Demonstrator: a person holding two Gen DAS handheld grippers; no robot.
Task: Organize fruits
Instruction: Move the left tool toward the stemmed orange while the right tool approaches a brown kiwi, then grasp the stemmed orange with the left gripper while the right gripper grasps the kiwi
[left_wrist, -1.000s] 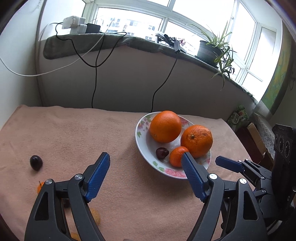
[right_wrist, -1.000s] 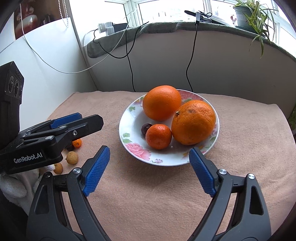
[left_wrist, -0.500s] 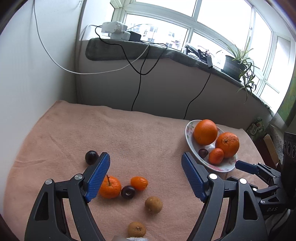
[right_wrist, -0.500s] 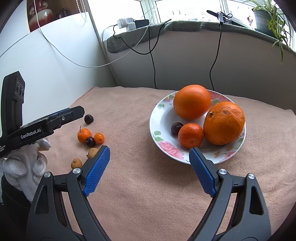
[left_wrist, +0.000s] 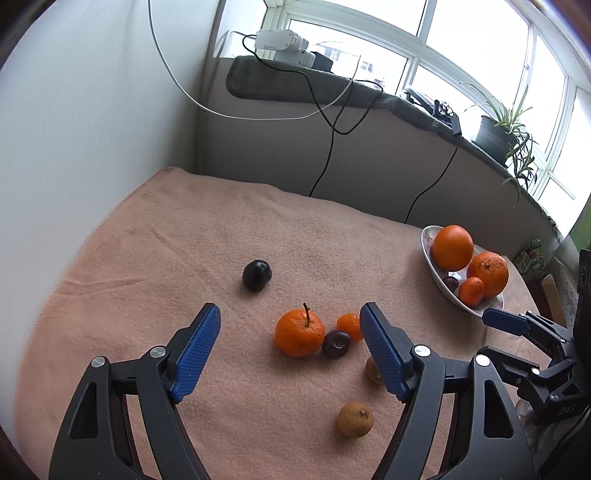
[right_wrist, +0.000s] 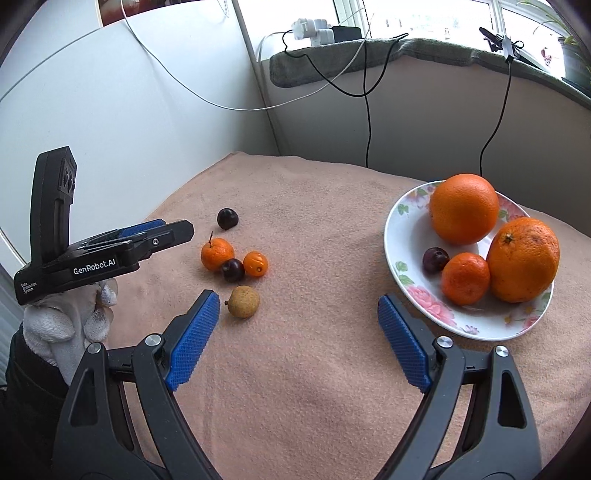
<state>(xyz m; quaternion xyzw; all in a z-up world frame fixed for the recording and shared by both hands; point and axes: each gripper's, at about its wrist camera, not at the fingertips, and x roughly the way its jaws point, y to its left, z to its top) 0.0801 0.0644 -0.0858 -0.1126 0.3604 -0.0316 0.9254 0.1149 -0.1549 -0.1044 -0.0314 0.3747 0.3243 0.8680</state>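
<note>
My left gripper (left_wrist: 290, 352) is open and empty, just short of a stemmed tangerine (left_wrist: 299, 333), a dark plum (left_wrist: 335, 343) and a kumquat (left_wrist: 348, 325) on the pink cloth. Another plum (left_wrist: 257, 275) lies farther back. Two brown longans (left_wrist: 355, 420) lie near its right finger. My right gripper (right_wrist: 295, 345) is open and empty over the cloth, between a longan (right_wrist: 243, 296) and the flowered plate (right_wrist: 404, 236). The plate holds two big oranges (right_wrist: 464, 208), a tangerine (right_wrist: 464, 277) and a plum (right_wrist: 435, 259).
The cloth-covered table (left_wrist: 184, 240) meets a white wall on the left and a low wall with hanging cables (left_wrist: 325, 147) behind. A window sill above carries a power strip (left_wrist: 284, 44) and a potted plant (left_wrist: 496, 134).
Both grippers swung left, away from the plate. The loose fruit cluster moved to the centre of the left wrist view. Both stayed open.
</note>
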